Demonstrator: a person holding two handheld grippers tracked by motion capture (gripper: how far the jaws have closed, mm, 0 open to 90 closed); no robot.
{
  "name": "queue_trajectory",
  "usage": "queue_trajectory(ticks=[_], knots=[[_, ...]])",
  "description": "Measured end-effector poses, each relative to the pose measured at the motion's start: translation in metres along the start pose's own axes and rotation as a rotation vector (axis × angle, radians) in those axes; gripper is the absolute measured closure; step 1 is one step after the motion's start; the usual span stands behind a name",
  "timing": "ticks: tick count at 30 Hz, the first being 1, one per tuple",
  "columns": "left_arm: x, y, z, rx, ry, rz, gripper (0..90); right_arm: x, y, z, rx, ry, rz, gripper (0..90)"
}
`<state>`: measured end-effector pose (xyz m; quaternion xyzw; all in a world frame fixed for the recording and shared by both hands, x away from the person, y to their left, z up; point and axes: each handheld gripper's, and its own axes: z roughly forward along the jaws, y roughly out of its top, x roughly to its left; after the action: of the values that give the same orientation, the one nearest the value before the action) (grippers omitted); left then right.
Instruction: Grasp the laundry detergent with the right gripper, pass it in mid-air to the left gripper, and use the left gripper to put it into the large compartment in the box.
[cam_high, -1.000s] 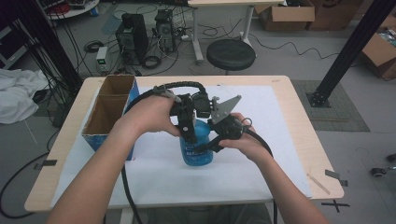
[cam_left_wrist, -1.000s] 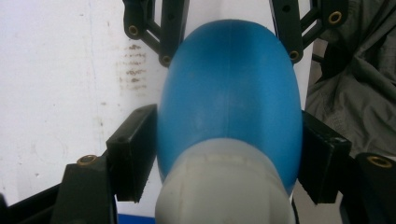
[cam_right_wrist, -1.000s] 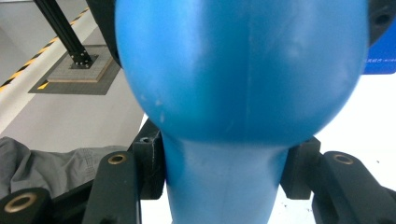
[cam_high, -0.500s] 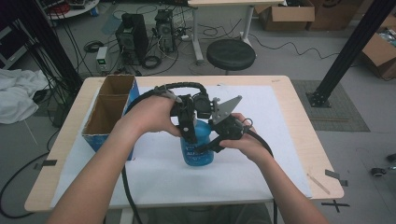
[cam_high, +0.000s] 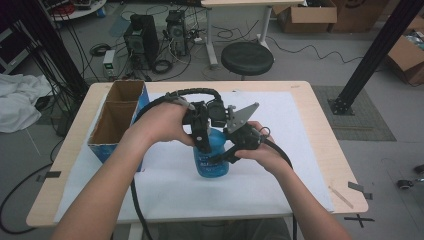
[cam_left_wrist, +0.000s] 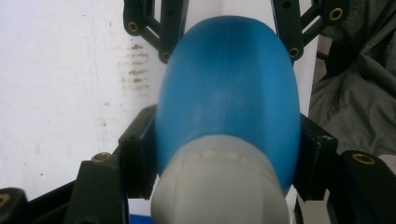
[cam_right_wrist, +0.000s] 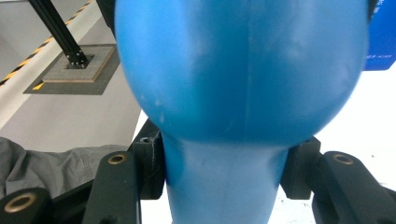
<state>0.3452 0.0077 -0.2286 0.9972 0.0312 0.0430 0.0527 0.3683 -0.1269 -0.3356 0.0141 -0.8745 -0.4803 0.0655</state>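
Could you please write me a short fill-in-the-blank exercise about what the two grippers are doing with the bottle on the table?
1. The bottle that both grippers hold is ____ in colour.
2. The left gripper is shut on the bottle near its ____ cap.
3. The right gripper is shut on the bottle's narrow ____.
4. The open cardboard box stands on the table's ____ side in the high view.

Missing words: blue; white; neck; left

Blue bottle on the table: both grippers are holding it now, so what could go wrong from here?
1. The left gripper has just been closing its jaws on the blue bottle, on its rounded part beside the whitish cap. They may slip on that curve.
2. The right gripper clamps the narrow part. Twisting against the other grip could tip the bottle on the white sheet.
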Motion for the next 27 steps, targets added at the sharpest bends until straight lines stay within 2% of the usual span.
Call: queue_trajectory(ticks=[7, 12, 13, 14, 15, 17, 18, 20, 21, 22, 23, 24, 25, 26, 27], knots=[[0.000, 0.000, 0.000, -0.004, 0.005, 0.003, 38.5, 0.000, 0.000, 0.000, -0.003, -0.003, 0.004, 45.4], [0.002, 0.000, -0.001, -0.003, -0.008, -0.007, 38.6, -0.001, -0.001, 0.001, -0.011, 0.002, 0.009, 44.3], [0.003, 0.001, -0.001, 0.002, -0.009, -0.013, 38.7, -0.001, -0.001, 0.001, -0.015, 0.009, 0.022, 42.3], [0.004, 0.001, -0.001, 0.015, -0.004, -0.028, 38.7, -0.003, -0.001, 0.001, -0.019, 0.011, 0.047, 28.8], [0.004, 0.001, -0.001, 0.015, -0.004, -0.028, 38.7, -0.003, -0.001, 0.001, -0.019, 0.011, 0.047, 28.8], [0.007, -0.001, -0.002, 0.027, 0.000, -0.061, 38.7, -0.004, -0.001, 0.000, 0.003, -0.008, 0.059, 24.5], [0.009, -0.002, -0.003, 0.032, 0.001, -0.079, 38.7, -0.005, -0.002, -0.001, 0.039, -0.023, 0.066, 22.3], [0.012, -0.005, -0.005, 0.045, -0.001, -0.121, 38.7, -0.005, -0.003, -0.002, 0.054, -0.021, 0.071, 23.3], [0.014, -0.007, -0.007, 0.051, 0.000, -0.141, 38.8, -0.006, -0.005, -0.005, 0.094, -0.034, 0.080, 23.9], [0.018, -0.010, -0.013, 0.074, 0.003, -0.177, 38.8, -0.007, -0.006, -0.008, 0.119, -0.050, 0.082, 24.5], [0.018, -0.010, -0.013, 0.074, 0.003, -0.177, 38.8, -0.007, -0.006, -0.008, 0.119, -0.050, 0.082, 24.5], [0.022, -0.015, -0.019, 0.088, 0.013, -0.222, 38.8, -0.008, -0.009, -0.013, 0.170, -0.072, 0.094, 24.4], [0.022, -0.015, -0.019, 0.088, 0.013, -0.222, 38.8, -0.008, -0.009, -0.013, 0.170, -0.072, 0.094, 24.4], [0.024, -0.018, -0.023, 0.094, 0.018, -0.247, 38.8, -0.010, -0.013, -0.020, 0.228, -0.109, 0.111, 24.1], [0.027, -0.022, -0.027, 0.098, 0.021, -0.275, 38.8, -0.010, -0.013, -0.020, 0.228, -0.109, 0.111, 24.1]])
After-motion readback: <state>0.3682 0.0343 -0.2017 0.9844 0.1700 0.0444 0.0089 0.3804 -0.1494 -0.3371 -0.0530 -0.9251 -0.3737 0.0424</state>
